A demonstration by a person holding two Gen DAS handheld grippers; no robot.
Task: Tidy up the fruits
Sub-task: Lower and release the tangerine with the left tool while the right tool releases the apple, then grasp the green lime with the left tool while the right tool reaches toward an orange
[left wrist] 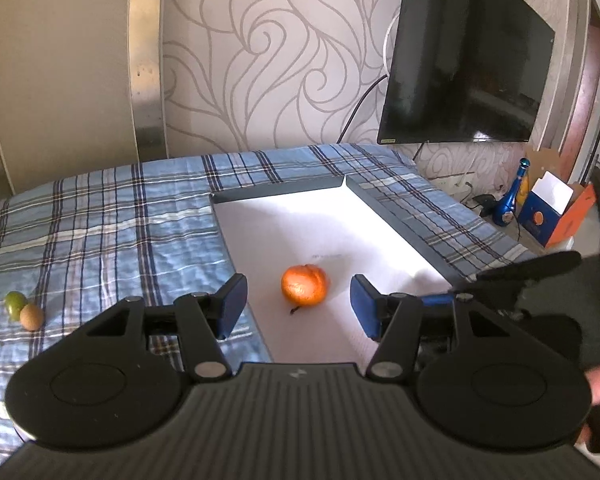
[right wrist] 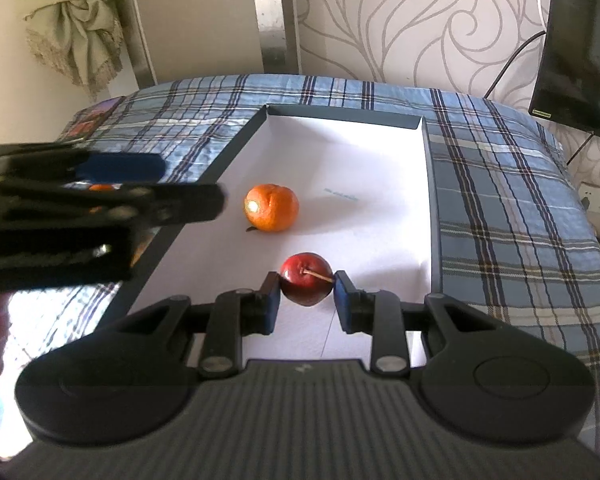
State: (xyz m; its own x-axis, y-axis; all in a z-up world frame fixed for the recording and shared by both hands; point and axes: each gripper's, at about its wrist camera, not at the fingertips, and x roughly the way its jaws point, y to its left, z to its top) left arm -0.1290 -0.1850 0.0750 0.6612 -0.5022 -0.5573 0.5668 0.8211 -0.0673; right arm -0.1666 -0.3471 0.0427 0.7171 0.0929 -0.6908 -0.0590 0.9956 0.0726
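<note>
An orange tangerine (left wrist: pixel 304 284) lies on the white floor of a shallow dark-rimmed box (left wrist: pixel 396 216) on the plaid cloth. My left gripper (left wrist: pixel 298 306) is open and empty just in front of the tangerine. My right gripper (right wrist: pixel 307 294) is shut on a small red apple (right wrist: pixel 306 278) with a stalk, above the box (right wrist: pixel 244 136) near its front. The tangerine (right wrist: pixel 271 207) lies behind it. The left gripper (right wrist: pixel 100 196) shows blurred at the left of the right wrist view. A green fruit (left wrist: pixel 14 303) and a tan fruit (left wrist: pixel 31 317) lie on the cloth at the far left.
A blue plaid cloth (left wrist: pixel 100 216) covers the table. A wall-mounted TV (left wrist: pixel 464 60) hangs at the right. A blue bottle (left wrist: pixel 510 196) and an orange-and-blue carton (left wrist: pixel 556 212) stand on the floor beyond the table's right edge. A knotted curtain (right wrist: pixel 76 20) hangs at the back left.
</note>
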